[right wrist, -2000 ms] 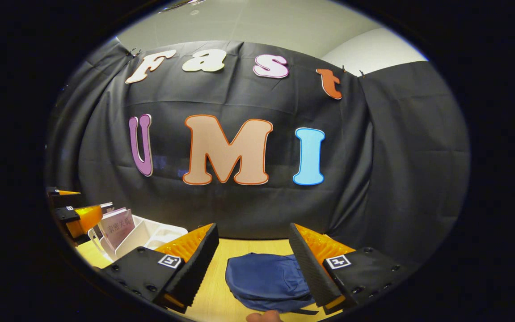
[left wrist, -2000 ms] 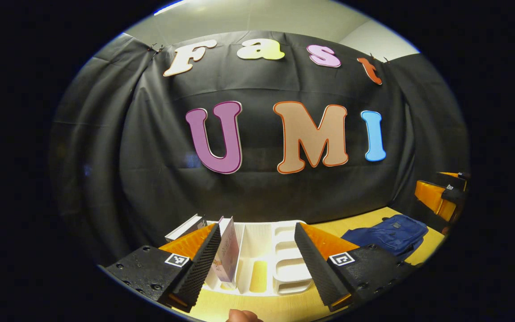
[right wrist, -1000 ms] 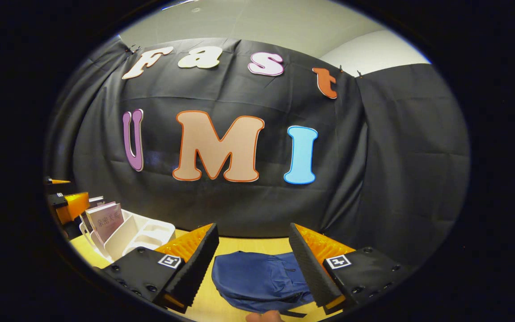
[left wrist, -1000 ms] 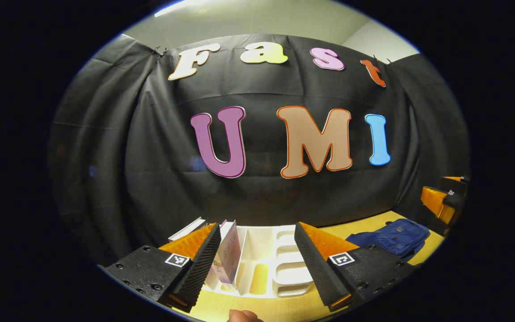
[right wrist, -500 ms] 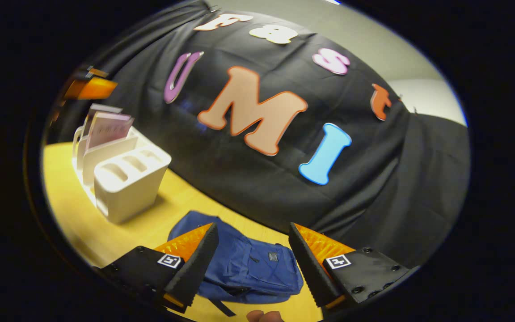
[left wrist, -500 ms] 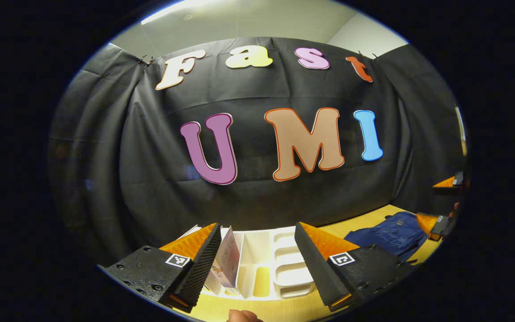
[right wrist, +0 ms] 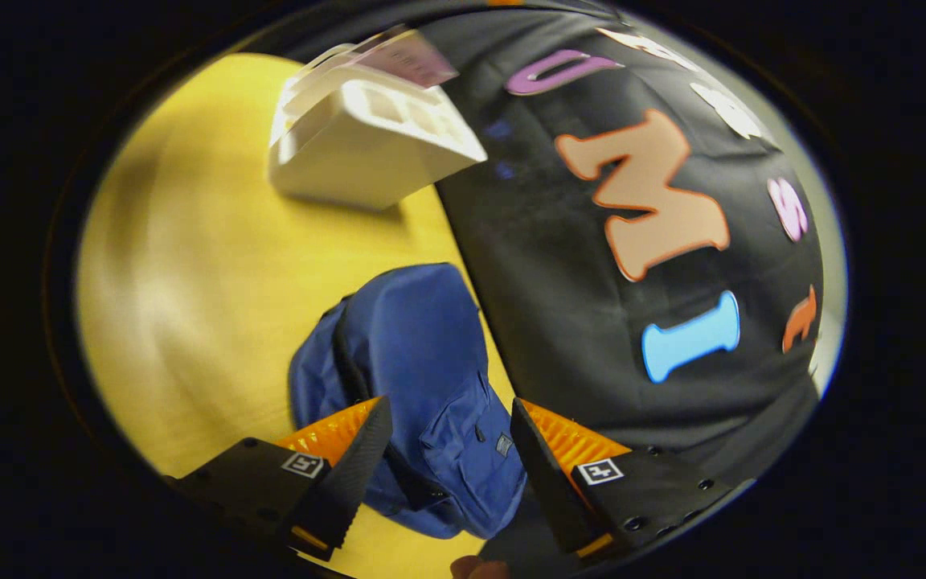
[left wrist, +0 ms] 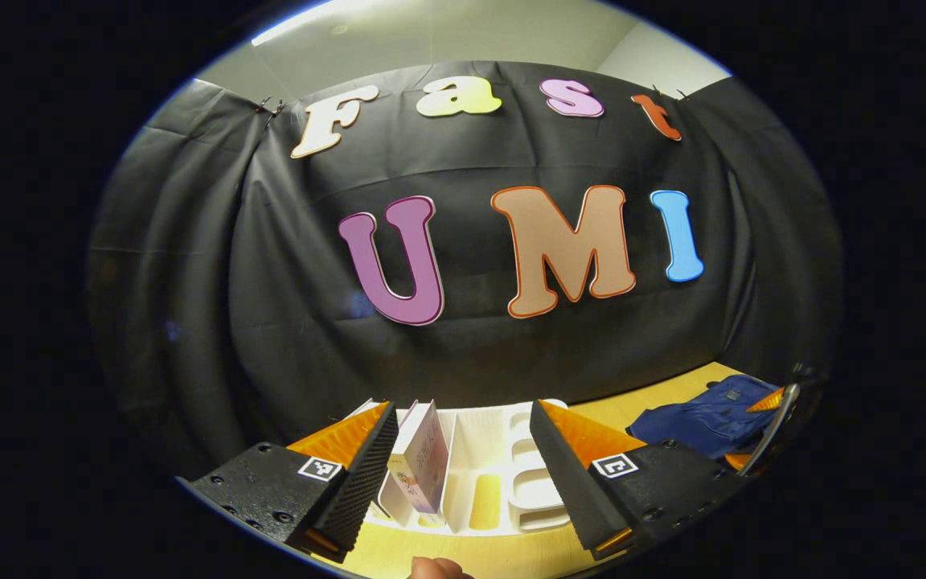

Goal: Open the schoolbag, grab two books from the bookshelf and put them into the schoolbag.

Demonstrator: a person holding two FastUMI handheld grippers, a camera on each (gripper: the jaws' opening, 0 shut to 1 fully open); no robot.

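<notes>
Right gripper view: the camera has rolled hard over the last second and tipped down; the right tool (right wrist: 440, 458) now hangs above the flat blue fabric schoolbag (right wrist: 415, 362), fingers spread wide, holding nothing. The bag lies on the yellow wooden surface (right wrist: 190, 281), near the black cloth wall. This reads as the approach to the zipper, so opening has not begun and the bag looks still shut.

Left gripper view: barely shifted. The left tool (left wrist: 463, 458) waits with fingers apart and empty before the white plastic bookshelf (left wrist: 503, 450), where a pale-covered upright book (left wrist: 424, 458) stands in a left slot. The schoolbag sits far right, well apart.

Hard to make out: the zipper pull, probably near the bag's lower edge between the fingers. A second book is mostly hidden behind the left finger. Motion blur smears the surface.
</notes>
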